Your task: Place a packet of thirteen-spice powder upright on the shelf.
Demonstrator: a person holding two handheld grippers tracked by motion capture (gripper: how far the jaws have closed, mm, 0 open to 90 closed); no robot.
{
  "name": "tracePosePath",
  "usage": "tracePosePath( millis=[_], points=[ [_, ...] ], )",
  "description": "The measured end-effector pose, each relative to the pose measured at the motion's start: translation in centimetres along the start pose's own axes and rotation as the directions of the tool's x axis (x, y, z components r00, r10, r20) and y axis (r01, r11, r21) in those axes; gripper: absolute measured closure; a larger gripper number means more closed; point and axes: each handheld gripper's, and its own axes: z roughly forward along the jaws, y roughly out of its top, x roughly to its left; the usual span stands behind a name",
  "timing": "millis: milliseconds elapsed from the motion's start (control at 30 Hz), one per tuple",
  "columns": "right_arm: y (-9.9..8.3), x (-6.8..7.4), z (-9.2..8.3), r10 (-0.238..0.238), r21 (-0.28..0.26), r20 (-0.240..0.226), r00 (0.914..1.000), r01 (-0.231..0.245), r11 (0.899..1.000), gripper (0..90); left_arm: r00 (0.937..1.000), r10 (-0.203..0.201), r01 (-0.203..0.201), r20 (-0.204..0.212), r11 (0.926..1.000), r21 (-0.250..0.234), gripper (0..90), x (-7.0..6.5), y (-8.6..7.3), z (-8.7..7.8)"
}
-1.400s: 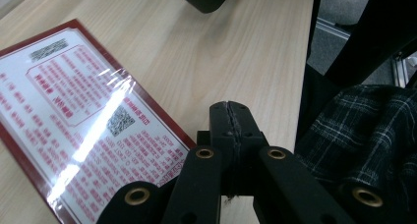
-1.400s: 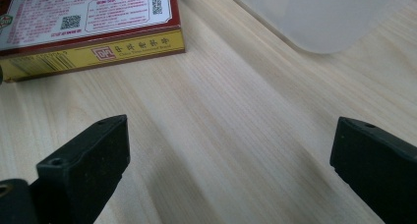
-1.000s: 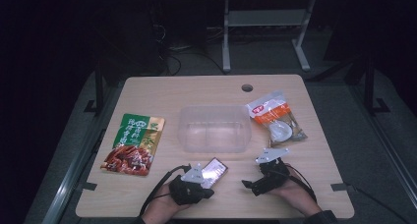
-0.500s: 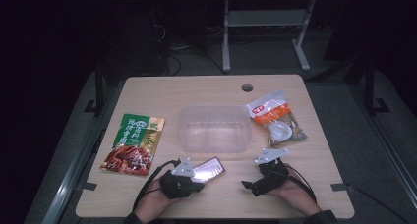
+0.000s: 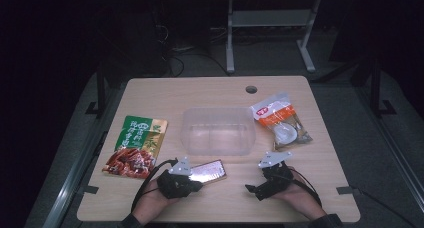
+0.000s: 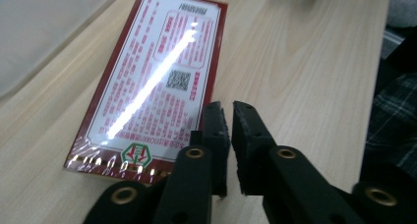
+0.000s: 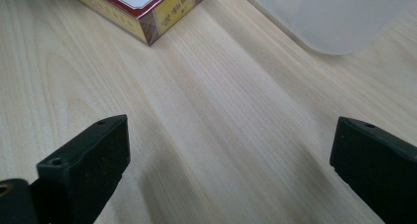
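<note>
Landmark: clear plastic tub [image 5: 218, 131] at the middle of the table [image 5: 200, 90]
Red box: red box [image 6: 152, 81] lies flat just in front of the tub's near rim, glossy printed face up
Left gripper: left gripper [image 6: 228, 117] has a narrow slit between its jaws, which have just been opening; nothing between them; tips at the box's near edge, beside it
Right gripper: right gripper [image 7: 228, 150] has its jaws spread wide over bare wood, in front of the tub's right corner
Green pouch: green pouch [image 5: 136, 145] left of the tub
White bag: white bag [image 5: 281, 120] right of the tub
</note>
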Motion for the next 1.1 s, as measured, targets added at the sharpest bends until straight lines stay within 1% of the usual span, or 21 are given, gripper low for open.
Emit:
tracePosePath(
  millis=[33,67,100,133,167,200,233,367,433,467,500,567,600,633,700,733,833,967,1033,1067,1100],
  points=[
    [0.0,0.0,0.0,-0.003,0.0,-0.001,1.0,0.003,1.0,1.2,1.0,-0.003,0.003,0.003,0.9999,-0.013,81.4,-0.1,0.1,-0.2],
    [0.0,0.1,0.0,0.001,-0.001,-0.002,1.0,-0.001,1.0,1.2,0.9999,0.011,-0.011,0.006,0.9998,-0.017,79.6,0.0,0.1,-0.5],
    [0.0,0.1,0.0,0.001,-0.001,-0.002,1.0,-0.001,1.0,1.2,0.9999,0.011,-0.011,0.006,0.9998,-0.017,76.9,0.0,0.1,-0.5],
    [0.0,0.1,0.0,0.0,-0.001,-0.003,1.0,0.0,1.0,1.2,0.9997,0.021,-0.02,0.011,0.9994,-0.03,74.5,0.2,0.1,-0.9],
    [0.0,0.0,0.0,-0.004,0.0,-0.003,1.0,0.004,1.0,1.2,0.9997,0.021,-0.02,0.011,0.9994,-0.03,72.6,0.2,0.1,-0.9],
    [0.0,0.0,0.0,-0.004,0.0,-0.003,1.0,0.004,1.0,1.2,0.9998,0.012,-0.012,0.013,0.9991,-0.041,72.6,0.3,0.0,-1.2],
    [0.0,0.0,0.0,-0.006,0.0,-0.004,1.0,0.006,1.0,1.1,0.9999,0.011,-0.011,0.01,0.999,-0.042,65.1,0.7,-0.1,-1.7],
    [0.0,0.0,0.0,-0.003,-0.002,-0.005,1.0,0.003,1.0,1.1,0.9997,0.021,-0.022,-0.009,0.9979,-0.06,55.1,1.3,-0.2,-2.3],
    [0.0,0.0,0.0,-0.008,-0.002,-0.005,1.0,0.008,1.0,1.2,0.9996,0.022,-0.024,-0.019,0.9971,-0.072,49.2,1.9,-0.5,-2.8],
    [0.0,0.0,0.0,-0.007,-0.002,-0.006,1.0,0.007,1.0,1.2,0.9996,0.022,-0.023,-0.018,0.9972,-0.07,46.5,2.1,-0.7,-3.0],
    [0.0,0.0,0.0,-0.007,-0.002,-0.005,1.0,0.007,1.0,1.2,0.9992,0.031,-0.033,-0.023,0.9971,-0.068,43.5,2.4,-0.8,-3.0],
    [0.1,0.0,0.0,-0.007,-0.002,-0.005,1.0,0.007,1.0,1.2,0.9994,0.026,-0.027,-0.023,0.9971,-0.071,36.9,2.5,-0.9,-3.0],
    [0.0,0.0,0.0,-0.008,-0.002,-0.006,1.0,0.008,1.0,1.1,0.9992,0.037,-0.038,-0.016,0.9976,-0.058,35.3,2.9,-1.2,-2.9],
    [0.1,0.0,0.0,-0.005,-0.003,-0.006,1.0,0.005,1.0,1.1,0.9989,0.045,-0.046,-0.016,0.9974,-0.055,33.9,3.0,-1.4,-2.8],
    [0.1,0.0,0.0,-0.006,-0.004,-0.006,1.0,0.006,1.0,1.1,0.9974,0.067,-0.068,-0.026,0.9969,-0.038,28.3,3.2,-1.6,-2.5],
    [0.1,0.0,0.0,-0.006,-0.004,-0.006,1.0,0.006,1.0,1.1,0.997,0.071,-0.072,-0.031,0.9964,-0.044,26.4,3.2,-1.7,-2.3],
    [0.1,0.0,0.1,-0.005,-0.005,-0.005,1.0,0.005,1.0,1.2,0.9963,0.081,-0.082,-0.03,0.9957,-0.042,19.7,3.3,-1.8,-2.1],
    [0.1,0.0,0.1,-0.006,-0.005,-0.007,1.0,0.006,1.0,1.2,0.9947,0.099,-0.101,-0.026,0.9939,-0.046,16.3,3.4,-1.6,-1.5],
    [0.1,0.0,0.1,-0.003,-0.003,-0.007,1.0,0.003,1.0,1.2,0.995,0.098,-0.099,-0.022,0.9941,-0.045,16.2,3.4,-1.5,-1.3],
    [0.1,0.1,0.1,-0.006,-0.002,-0.007,1.0,0.006,1.0,1.2,0.9939,0.106,-0.107,-0.03,0.9935,-0.037,16.2,3.6,-1.4,-1.0],
    [0.1,0.1,0.1,-0.006,-0.001,-0.008,1.0,0.006,1.0,1.2,0.9947,0.1,-0.101,-0.027,0.9941,-0.04,16.2,3.6,-1.4,-0.8]
  ],
)
